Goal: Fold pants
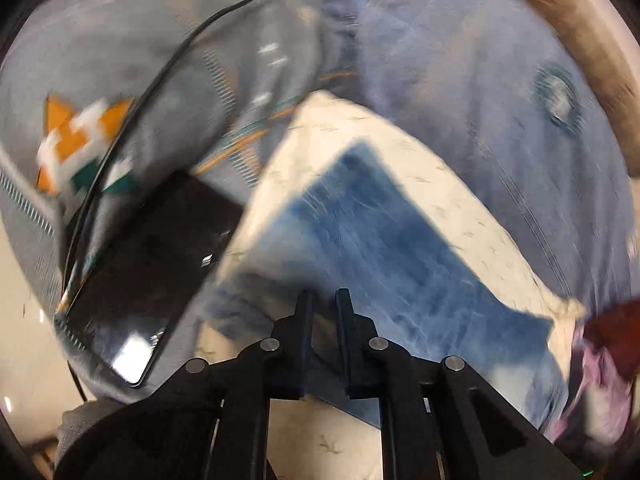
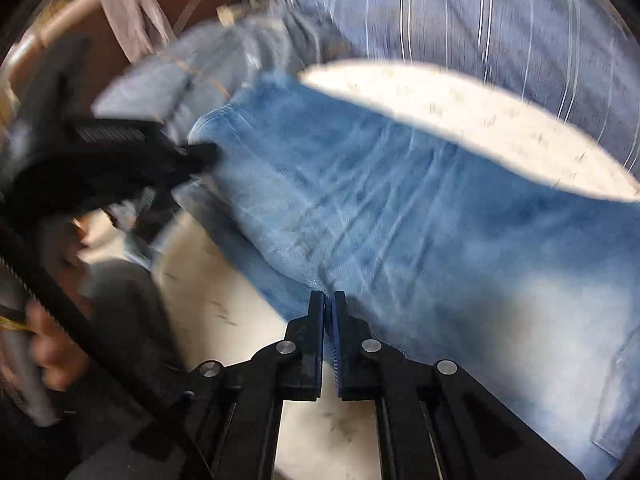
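Blue denim pants (image 2: 380,208) lie on a cream patterned cloth (image 2: 460,120). My right gripper (image 2: 329,300) is shut on the near edge of the pants, with denim pinched between its fingers. In the left wrist view the pants (image 1: 380,240) stretch away from my left gripper (image 1: 325,296), whose fingers stand close together on a fold of denim. The left gripper also shows in the right wrist view (image 2: 200,152), gripping the far corner of the pants. Both views are motion-blurred.
A dark phone-like slab (image 1: 152,264) and a black cable (image 1: 132,120) lie left of the pants on a grey patterned fabric (image 1: 120,60). A person in a striped blue shirt (image 2: 480,20) stands behind the cloth. Purple cloth (image 1: 600,392) lies at right.
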Demonstrator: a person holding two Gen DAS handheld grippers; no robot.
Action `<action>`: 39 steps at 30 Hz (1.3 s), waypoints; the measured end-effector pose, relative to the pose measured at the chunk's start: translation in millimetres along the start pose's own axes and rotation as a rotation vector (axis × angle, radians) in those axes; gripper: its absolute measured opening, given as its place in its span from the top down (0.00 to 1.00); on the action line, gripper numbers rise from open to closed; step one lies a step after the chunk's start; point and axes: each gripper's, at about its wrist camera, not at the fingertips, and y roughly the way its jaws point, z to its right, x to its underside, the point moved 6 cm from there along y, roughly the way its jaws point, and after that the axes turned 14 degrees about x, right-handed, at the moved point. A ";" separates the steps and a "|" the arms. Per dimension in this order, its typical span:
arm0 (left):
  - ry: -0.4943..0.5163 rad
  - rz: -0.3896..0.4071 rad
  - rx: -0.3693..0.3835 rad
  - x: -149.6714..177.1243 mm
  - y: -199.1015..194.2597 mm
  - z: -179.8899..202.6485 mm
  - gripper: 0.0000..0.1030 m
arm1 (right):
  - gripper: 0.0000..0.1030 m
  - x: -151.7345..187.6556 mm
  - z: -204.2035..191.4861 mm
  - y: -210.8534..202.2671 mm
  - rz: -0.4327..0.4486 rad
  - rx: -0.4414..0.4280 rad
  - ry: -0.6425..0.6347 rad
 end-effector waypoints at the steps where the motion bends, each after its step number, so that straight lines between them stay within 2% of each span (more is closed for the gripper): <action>1: -0.034 0.020 0.025 -2.1 -5.4 -4.0 0.83 | 0.92 1.6 0.0 6.0 -0.011 0.015 0.002; 2: -0.063 0.050 0.045 -4.0 -11.1 -8.1 0.70 | 0.90 2.0 -0.3 1.8 0.003 0.000 0.032; 3: -0.093 0.096 0.045 -6.3 -20.7 -14.7 0.62 | 0.75 1.0 -1.2 -5.5 0.021 -0.014 0.052; 4: -0.103 0.110 0.038 -6.9 -23.7 -17.3 0.54 | 0.51 -0.8 -3.3 -12.4 0.044 -0.028 0.059; 5: -0.105 0.110 0.033 -6.9 -23.1 -17.3 0.54 | 0.39 -3.8 -7.9 -24.7 0.088 -0.038 0.054; 6: -0.101 0.090 0.030 -6.0 -20.9 -16.6 0.54 | 0.34 -5.2 -12.0 -31.1 0.112 -0.036 0.038; 9: -0.077 0.014 -0.009 -8.9 -6.5 -12.7 0.54 | 0.34 -9.8 -26.2 -34.4 0.126 -0.004 -0.031; 12: -0.067 -0.031 -0.049 -17.2 3.7 -14.5 0.53 | 0.36 -15.7 -35.1 -19.4 0.109 -0.017 -0.051; 15: -0.107 -0.055 -0.042 -21.9 11.4 -20.9 0.51 | 0.39 -24.5 -45.6 -1.2 0.103 -0.019 -0.062; 17: -0.151 -0.050 -0.029 -21.6 15.2 -28.5 0.53 | 0.57 -25.6 -50.3 7.1 0.092 0.001 -0.063; 18: -0.156 -0.050 -0.030 -27.9 24.5 -27.9 0.55 | 0.75 -26.6 -48.8 13.7 0.080 0.008 -0.058; 19: -0.154 -0.048 -0.028 -29.7 28.3 -28.1 0.65 | 0.83 -25.8 -46.8 14.9 0.075 0.012 -0.047; 20: -0.149 -0.049 -0.022 -30.1 29.6 -27.1 0.80 | 0.87 -25.8 -45.9 14.0 0.076 -0.004 -0.039; 21: -0.139 -0.058 -0.012 -30.1 32.5 -25.3 0.87 | 0.95 -25.4 -44.8 11.8 0.078 -0.026 -0.026; 23: -0.106 -0.063 0.005 -27.2 28.4 -18.3 0.92 | 0.98 -25.3 -43.0 6.8 0.078 -0.032 -0.016; 25: -0.029 0.012 0.005 -27.5 8.2 -6.7 0.93 | 0.98 -25.4 -41.2 -6.5 0.099 -0.050 -0.009; 27: 0.017 0.062 -0.029 -24.9 -6.4 -1.0 0.92 | 0.98 -24.3 -41.4 -22.9 0.134 -0.077 -0.004; 29: 0.007 0.019 -0.099 -20.6 3.8 -9.0 0.90 | 0.98 -21.2 -42.0 -25.5 0.132 -0.090 0.004; 30: -0.013 -0.042 -0.165 -17.1 16.8 -17.5 0.89 | 0.98 -19.0 -44.2 -17.3 0.107 -0.088 0.000; 31: -0.030 -0.078 -0.197 -15.6 24.5 -21.9 0.88 | 0.97 -18.9 -46.6 -6.3 0.082 -0.084 -0.007; 33: -0.044 -0.089 -0.231 -18.0 31.2 -24.8 0.83 | 0.93 -11.4 -48.1 17.1 0.025 -0.076 -0.001; 34: -0.034 -0.083 -0.238 -18.6 30.3 -23.0 0.80 | 0.92 -10.4 -47.2 17.7 0.035 -0.082 0.015; 35: -0.015 -0.068 -0.231 -19.5 27.7 -18.9 0.75 | 0.88 -10.8 -44.3 10.4 0.048 -0.111 0.047; 36: 0.011 -0.034 -0.216 -18.0 19.6 -12.0 0.73 | 0.79 -11.9 -41.2 3.6 0.052 -0.145 0.073; 37: 0.049 0.019 -0.203 -16.9 10.5 -2.8 0.67 | 0.63 -13.3 -36.6 -3.4 0.063 -0.173 0.097; 39: 0.151 0.081 -0.203 -7.1 -2.2 18.1 0.56 | 0.46 -11.2 -21.6 -29.8 0.117 -0.198 0.148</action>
